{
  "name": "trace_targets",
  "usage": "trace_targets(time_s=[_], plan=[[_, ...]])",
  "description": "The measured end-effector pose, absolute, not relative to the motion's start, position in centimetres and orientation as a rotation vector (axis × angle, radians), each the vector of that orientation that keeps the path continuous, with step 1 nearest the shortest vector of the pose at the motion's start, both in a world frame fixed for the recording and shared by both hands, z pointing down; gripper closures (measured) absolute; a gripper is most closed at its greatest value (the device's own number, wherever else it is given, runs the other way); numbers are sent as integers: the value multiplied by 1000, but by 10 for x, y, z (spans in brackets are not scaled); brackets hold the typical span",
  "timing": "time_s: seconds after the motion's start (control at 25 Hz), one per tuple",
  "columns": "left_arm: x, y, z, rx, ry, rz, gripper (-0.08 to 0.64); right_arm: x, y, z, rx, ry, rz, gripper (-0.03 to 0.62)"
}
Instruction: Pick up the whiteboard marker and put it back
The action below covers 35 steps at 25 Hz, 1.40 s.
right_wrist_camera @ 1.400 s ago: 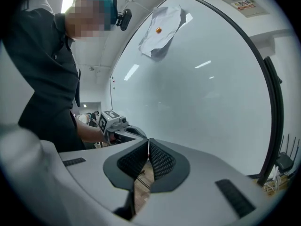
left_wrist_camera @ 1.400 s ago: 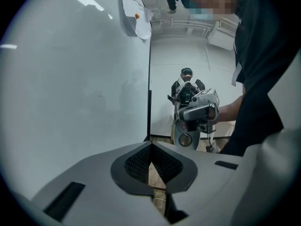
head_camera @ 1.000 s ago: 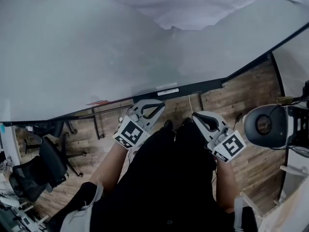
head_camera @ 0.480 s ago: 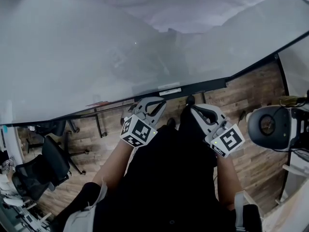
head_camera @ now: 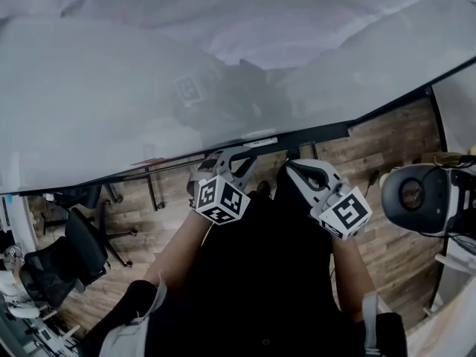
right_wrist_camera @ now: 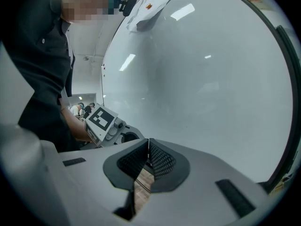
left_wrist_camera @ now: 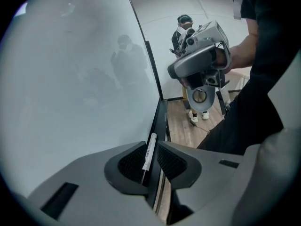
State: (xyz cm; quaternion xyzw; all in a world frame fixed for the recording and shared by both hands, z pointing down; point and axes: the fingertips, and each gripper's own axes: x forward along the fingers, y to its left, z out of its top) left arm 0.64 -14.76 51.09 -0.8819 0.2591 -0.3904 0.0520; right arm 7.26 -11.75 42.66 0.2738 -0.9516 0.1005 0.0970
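Ledge (left_wrist_camera: 162, 119) under whiteboard (head_camera: 111, 103) holds whiteboard marker (left_wrist_camera: 149, 150); chair (head_camera: 67, 259) left.

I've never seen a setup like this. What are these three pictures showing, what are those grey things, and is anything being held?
A person stands at a whiteboard holding a hand-operated gripper in each hand; the patterned cubes are part of them. One picture comes from a head camera looking down; the other two come from cameras on the grippers, looking along their jaws. A white whiteboard marker lies on the board's ledge. The left gripper is open, jaws lined up on the marker, not closed on it. The right gripper is shut and empty.
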Motion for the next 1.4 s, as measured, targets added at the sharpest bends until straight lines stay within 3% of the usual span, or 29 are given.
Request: trace_targets(time_s=[0.16,0.56,1.4], plan=[[8,-146,528,-2656,771,-1283,446,72,-114,431,785,-2817,327,572],[8,-153,553,-2518,779,-1446,442,75,-109,438,744,-2796,342,572],[15,-163,568,-2406,792,-1526,425,77,-99,445,706,-2768,382,572]])
